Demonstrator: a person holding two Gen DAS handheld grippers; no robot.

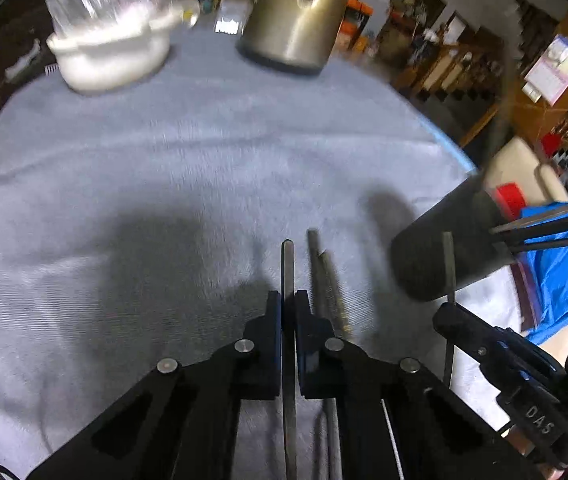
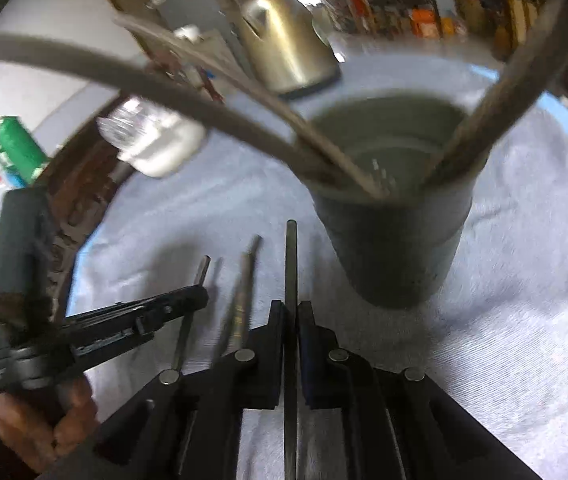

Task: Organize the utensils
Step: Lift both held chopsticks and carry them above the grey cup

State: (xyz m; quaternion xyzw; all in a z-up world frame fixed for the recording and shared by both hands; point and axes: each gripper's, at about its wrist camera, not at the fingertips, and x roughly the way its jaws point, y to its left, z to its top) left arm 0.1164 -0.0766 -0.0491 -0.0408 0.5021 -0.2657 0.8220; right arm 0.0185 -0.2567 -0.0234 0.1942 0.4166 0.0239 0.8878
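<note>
My left gripper (image 1: pixel 287 298) is shut on a thin flat metal utensil handle (image 1: pixel 287 264) seen edge-on, lifted over the cloth. My right gripper (image 2: pixel 291 308) is likewise shut on a slim metal utensil handle (image 2: pixel 291 256). Each gripper shows in the other's view: the right gripper (image 1: pixel 445 314) beside the cup, the left gripper (image 2: pixel 202 292) at the left, held by a hand (image 2: pixel 44 420). Another thin utensil (image 1: pixel 321 276) (image 2: pixel 244 292) lies on the cloth between them. A dark cup (image 2: pixel 395 248) (image 1: pixel 439 248) holds several utensils (image 2: pixel 244 120) leaning out of it.
A grey-blue cloth (image 1: pixel 164 160) covers the table. At the far side stand a metallic kettle (image 1: pixel 295 20) (image 2: pixel 284 48) and a white container topped with clear plastic (image 1: pixel 112 48) (image 2: pixel 156 140). The table edge (image 1: pixel 459 152) runs close on the right, by the cup.
</note>
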